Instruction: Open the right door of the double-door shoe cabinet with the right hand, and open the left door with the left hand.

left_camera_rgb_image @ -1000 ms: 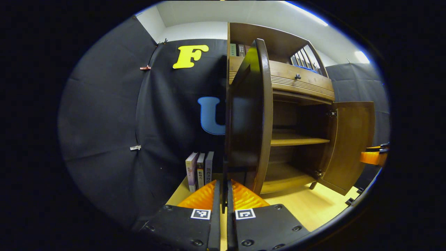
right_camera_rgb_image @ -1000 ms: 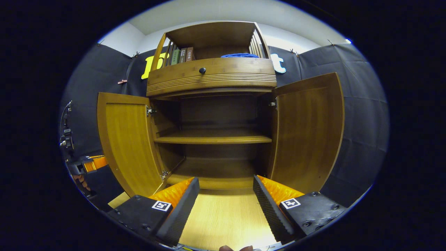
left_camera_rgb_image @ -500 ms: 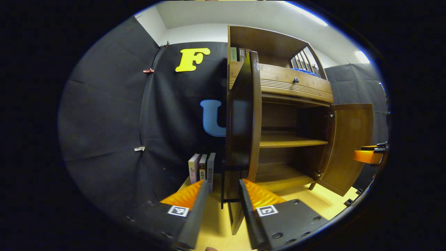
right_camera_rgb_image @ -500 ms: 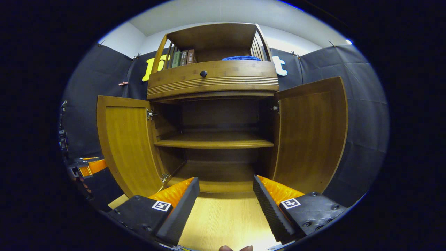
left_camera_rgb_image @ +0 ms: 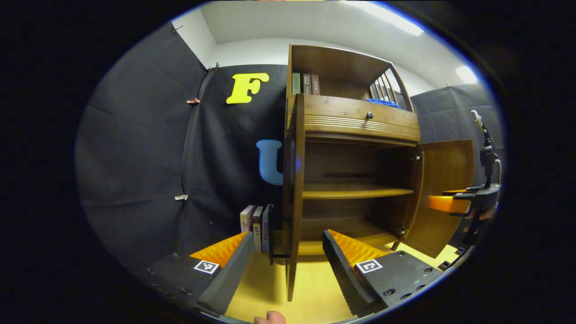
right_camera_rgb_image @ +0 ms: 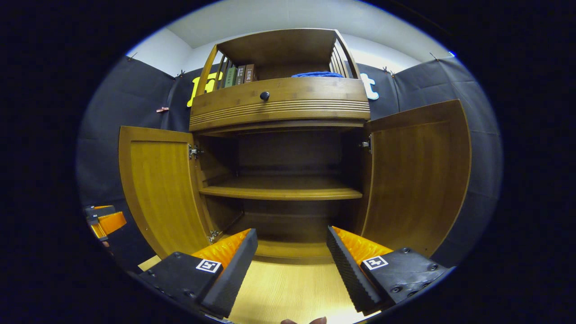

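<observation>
Standing wide open, both the left door [right_camera_rgb_image: 162, 189] and right door [right_camera_rgb_image: 418, 175] suggest the task looks done. Each gripper (left gripper [left_camera_rgb_image: 284, 265], right gripper [right_camera_rgb_image: 292, 265]) gapes, holding nothing.

Tall wooden shoe cabinet [right_camera_rgb_image: 279, 101] against the far wall. Upper open shelf: upright row of books [right_camera_rgb_image: 237, 74] at left, folded blue cloth [right_camera_rgb_image: 318, 74] at right. Below that, a drawer with a round dark knob [right_camera_rgb_image: 264, 95]. Lower compartment: one inner wooden shelf [right_camera_rgb_image: 281, 192] across the middle. Left door [right_camera_rgb_image: 162, 189] and right door [right_camera_rgb_image: 416, 175] swung outward to either side. Second row of upright books [left_camera_rgb_image: 255, 227] on the pale floor [right_camera_rgb_image: 288, 294], left of the cabinet, beside the wall.
</observation>
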A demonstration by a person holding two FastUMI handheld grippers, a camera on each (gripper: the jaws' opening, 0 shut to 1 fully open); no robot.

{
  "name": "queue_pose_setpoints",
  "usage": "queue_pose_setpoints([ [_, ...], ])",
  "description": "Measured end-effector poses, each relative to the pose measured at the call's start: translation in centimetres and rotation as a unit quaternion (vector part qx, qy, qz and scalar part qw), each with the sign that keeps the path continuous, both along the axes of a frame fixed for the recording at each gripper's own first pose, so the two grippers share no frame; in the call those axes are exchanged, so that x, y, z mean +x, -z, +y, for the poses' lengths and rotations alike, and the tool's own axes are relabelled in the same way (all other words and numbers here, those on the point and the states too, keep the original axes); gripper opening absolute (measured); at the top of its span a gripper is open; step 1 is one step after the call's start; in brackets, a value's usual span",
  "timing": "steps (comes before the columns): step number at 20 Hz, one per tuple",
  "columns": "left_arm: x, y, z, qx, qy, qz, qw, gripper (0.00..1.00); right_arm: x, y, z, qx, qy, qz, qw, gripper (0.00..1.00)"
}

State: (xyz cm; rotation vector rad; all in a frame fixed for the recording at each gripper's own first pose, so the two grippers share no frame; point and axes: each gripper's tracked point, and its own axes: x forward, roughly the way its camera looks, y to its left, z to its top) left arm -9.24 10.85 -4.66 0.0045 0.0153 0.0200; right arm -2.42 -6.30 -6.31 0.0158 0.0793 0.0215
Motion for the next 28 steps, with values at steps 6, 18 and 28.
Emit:
queue_pose_setpoints([
  [6,0.3,-0.4,-4.9,0.014,0.009,0.002,1.000,0.95,1.9,-0.8,0.1,-0.017,-0.005,0.000,1.000,0.98],
  [18,2.7,-0.9,-11.2,-0.003,0.035,0.003,0.999,0.94,1.9,-2.6,1.8,-0.017,-0.030,-0.015,0.999,0.94],
  [28,2.9,-1.7,-15.0,0.004,0.070,-0.003,0.998,0.94,0.4,-3.3,2.7,-0.016,-0.038,-0.021,0.999,0.99],
])
